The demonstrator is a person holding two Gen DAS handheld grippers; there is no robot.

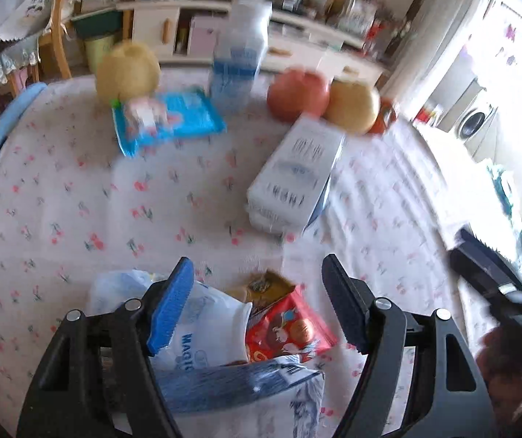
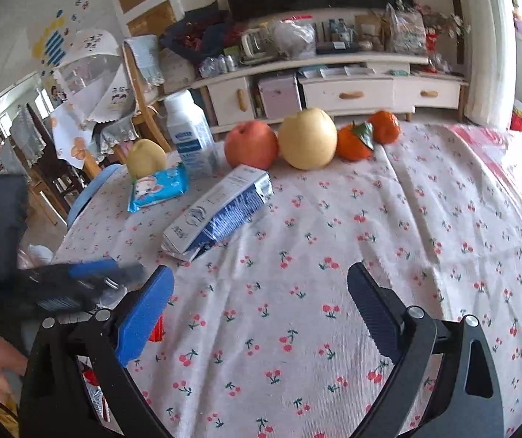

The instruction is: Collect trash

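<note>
Left gripper (image 1: 257, 303) is hanging with fingers wide, gripping nothing, over a heap of wrappers (image 1: 261, 332) lying between and below them, while right gripper (image 2: 261, 310) is standing wide and empty, a crushed milk carton (image 2: 220, 211) lying well ahead of its fingertips.

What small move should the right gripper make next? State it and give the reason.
Probably move the right gripper forward to the flattened milk carton. Its jaws stand open with nothing between them, and the carton lies on its side on the tablecloth just ahead, apart from the fruit, while the left gripper hovers over a pile of wrappers.
</note>
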